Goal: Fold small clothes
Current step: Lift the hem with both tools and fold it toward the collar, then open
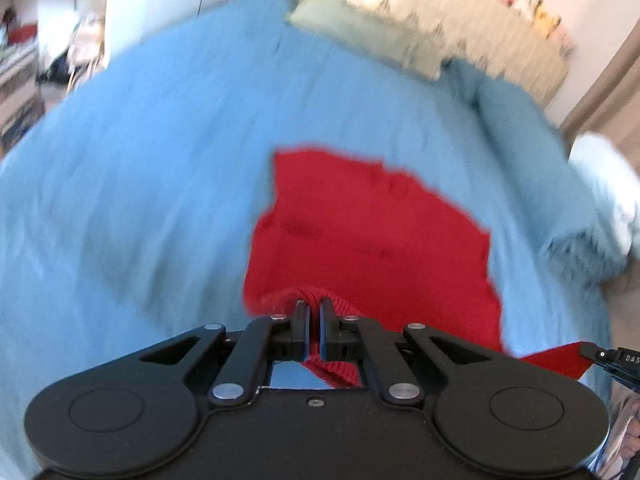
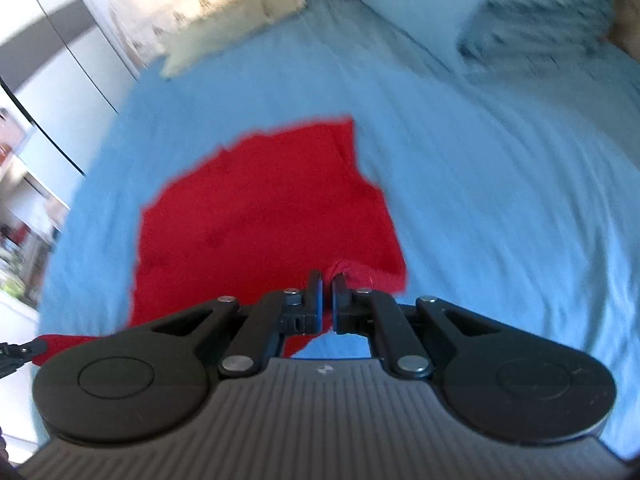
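Note:
A small red knit garment (image 1: 360,232) lies partly spread on a blue bedspread (image 1: 140,180). My left gripper (image 1: 315,305) is shut on its near left edge, with ribbed red fabric bunched between the fingers. In the right wrist view the same red garment (image 2: 260,216) spreads ahead, and my right gripper (image 2: 328,278) is shut on its near right corner. The near edge is lifted between the two grippers. The right gripper's tip shows at the lower right of the left view (image 1: 600,354), holding red fabric. Both views are motion-blurred.
A pale green pillow (image 1: 360,36) lies at the head of the bed by a patterned headboard (image 1: 480,28). A folded blue blanket (image 2: 532,20) sits at the far right. White wardrobe doors (image 2: 60,80) and shelves stand to the left.

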`<state>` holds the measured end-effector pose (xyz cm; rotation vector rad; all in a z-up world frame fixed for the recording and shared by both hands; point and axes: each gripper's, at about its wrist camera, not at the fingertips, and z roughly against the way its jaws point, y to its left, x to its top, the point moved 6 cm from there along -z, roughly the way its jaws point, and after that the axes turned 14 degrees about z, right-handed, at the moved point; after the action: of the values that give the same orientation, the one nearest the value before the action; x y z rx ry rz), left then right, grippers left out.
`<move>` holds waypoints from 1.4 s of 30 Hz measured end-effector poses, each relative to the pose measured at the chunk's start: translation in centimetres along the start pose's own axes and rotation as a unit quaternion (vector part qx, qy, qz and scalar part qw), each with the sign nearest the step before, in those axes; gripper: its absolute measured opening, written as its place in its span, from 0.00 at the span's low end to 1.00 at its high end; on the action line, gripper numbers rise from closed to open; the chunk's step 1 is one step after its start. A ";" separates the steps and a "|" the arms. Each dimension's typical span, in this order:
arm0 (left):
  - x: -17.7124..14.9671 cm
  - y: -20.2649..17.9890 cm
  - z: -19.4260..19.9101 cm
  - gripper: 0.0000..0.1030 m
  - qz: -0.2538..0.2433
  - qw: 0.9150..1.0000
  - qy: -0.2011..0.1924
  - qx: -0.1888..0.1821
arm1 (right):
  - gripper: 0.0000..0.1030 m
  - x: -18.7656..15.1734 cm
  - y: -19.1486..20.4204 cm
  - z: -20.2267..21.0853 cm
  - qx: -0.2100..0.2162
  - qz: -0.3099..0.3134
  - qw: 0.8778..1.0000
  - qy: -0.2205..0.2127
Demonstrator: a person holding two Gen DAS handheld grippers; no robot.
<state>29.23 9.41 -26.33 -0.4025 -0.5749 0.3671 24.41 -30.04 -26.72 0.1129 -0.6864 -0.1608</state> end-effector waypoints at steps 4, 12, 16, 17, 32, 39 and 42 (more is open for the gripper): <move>6.2 -3.7 -2.3 0.04 -0.006 0.999 -0.033 -0.005 | 0.19 8.4 -0.1 -2.5 0.032 -0.001 0.999 -0.021; 15.3 -7.1 -17.6 0.04 -0.008 0.998 -0.057 0.007 | 0.19 20.0 -1.8 -17.2 0.029 -0.007 1.000 -0.007; 16.0 -6.2 -26.9 0.04 0.005 0.999 -0.040 0.025 | 0.19 20.0 -3.4 -27.1 0.018 -0.017 1.000 0.004; 16.1 -5.8 -28.8 0.04 0.004 0.999 -0.037 0.039 | 0.19 19.7 -3.9 -29.0 0.019 -0.021 1.000 0.004; 17.6 -4.8 -30.2 0.85 -0.002 0.993 -0.097 0.070 | 0.89 19.0 -3.8 -33.7 -0.048 0.055 0.996 -0.049; 14.2 -9.7 -32.1 0.85 -0.125 0.991 -0.042 0.030 | 0.72 17.5 1.3 -35.3 -0.041 0.218 0.975 -0.030; 12.4 -11.0 -34.5 0.81 -0.145 0.989 -0.009 0.020 | 0.56 17.1 1.9 -37.4 -0.038 0.222 0.974 -0.020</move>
<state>61.58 -3.60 -42.12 -0.2714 -0.6323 0.1030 61.50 -29.44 -44.54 -0.1184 -0.7288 0.2401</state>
